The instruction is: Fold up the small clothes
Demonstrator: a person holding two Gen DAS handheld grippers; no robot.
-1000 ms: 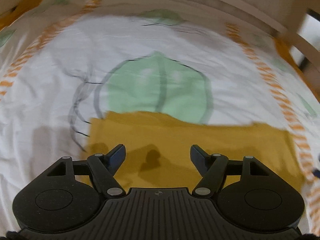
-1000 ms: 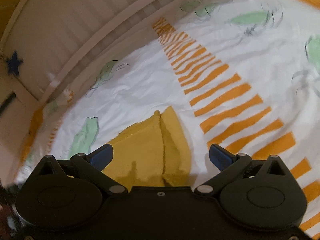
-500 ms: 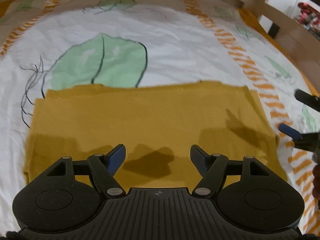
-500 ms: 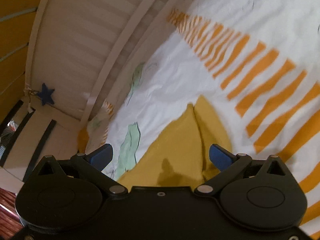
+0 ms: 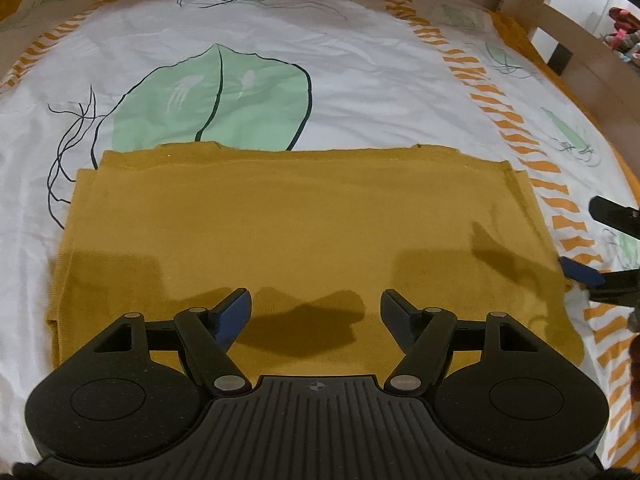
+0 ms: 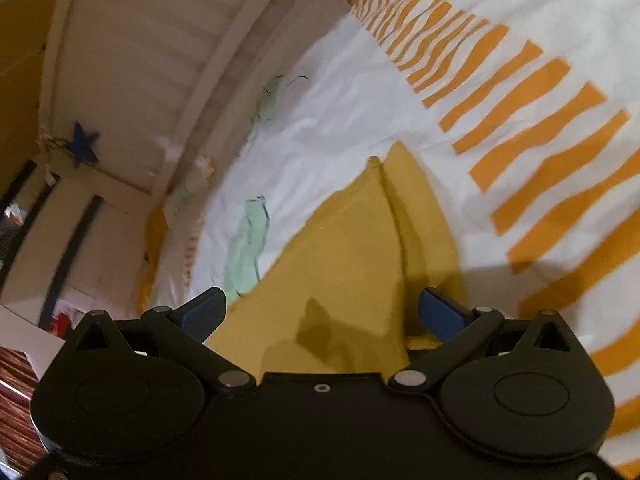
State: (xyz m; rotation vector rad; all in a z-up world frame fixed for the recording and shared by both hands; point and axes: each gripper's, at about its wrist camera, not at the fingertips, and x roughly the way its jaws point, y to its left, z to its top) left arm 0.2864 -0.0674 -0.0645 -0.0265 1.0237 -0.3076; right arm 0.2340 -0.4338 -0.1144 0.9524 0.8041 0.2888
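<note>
Your mustard garment [image 5: 304,232] lay folded flat on the leaf-printed bedsheet [image 5: 360,80] inside a wooden bed frame [image 5: 568,40]. Your left gripper [image 5: 316,312] and right gripper [image 6: 322,312] were both released, and since a second ago you had pulled the left one back, showing the whole garment.

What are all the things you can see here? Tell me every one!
folded garment: one, mustard yellow, flat on the sheet under both grippers
bed sheet: one, white with green leaves and orange stripes, covering the bed
big leaf print: one, green, on the sheet just beyond the garment
bed frame: one, pale wood, around the sheet
star: one, dark blue, on the frame past the bed edge
left gripper: one, black with blue pads, open above the garment
right gripper: one, black with blue pads, open over the garment's right end
</note>
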